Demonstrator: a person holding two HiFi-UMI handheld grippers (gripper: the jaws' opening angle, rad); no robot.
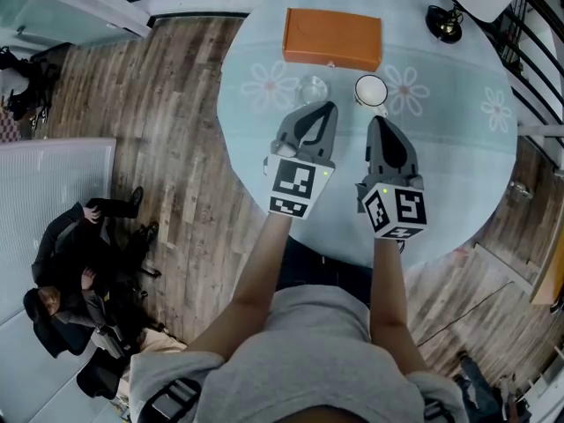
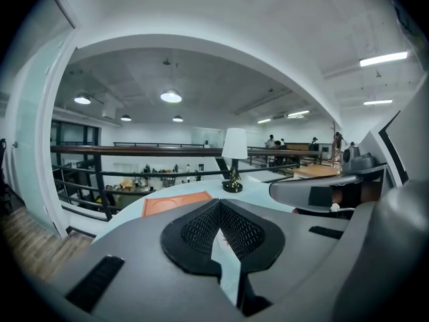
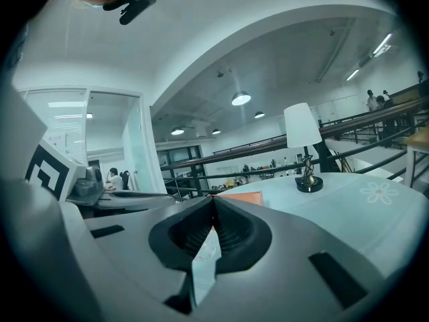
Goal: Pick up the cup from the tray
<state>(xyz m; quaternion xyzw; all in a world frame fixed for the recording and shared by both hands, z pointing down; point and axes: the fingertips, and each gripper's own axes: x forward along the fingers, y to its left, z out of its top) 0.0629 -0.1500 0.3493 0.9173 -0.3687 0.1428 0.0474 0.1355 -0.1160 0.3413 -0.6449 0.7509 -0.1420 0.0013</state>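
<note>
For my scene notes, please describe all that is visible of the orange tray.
The orange tray is a flat, matte rectangle with rounded corners. It lies at the far side of the round table, long side toward the person. Nothing stands on it; the clear glass and white cup stand apart, before its near edge. The left gripper view shows faint round outlines on its top.

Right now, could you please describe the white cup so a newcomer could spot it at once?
On the round table with the pale blue flowered cloth, find the flat orange rectangular tray at the far side. The round white cup stands just before the tray's right end; the clear glass tumbler to its left is see-through, the cup solid white.
</note>
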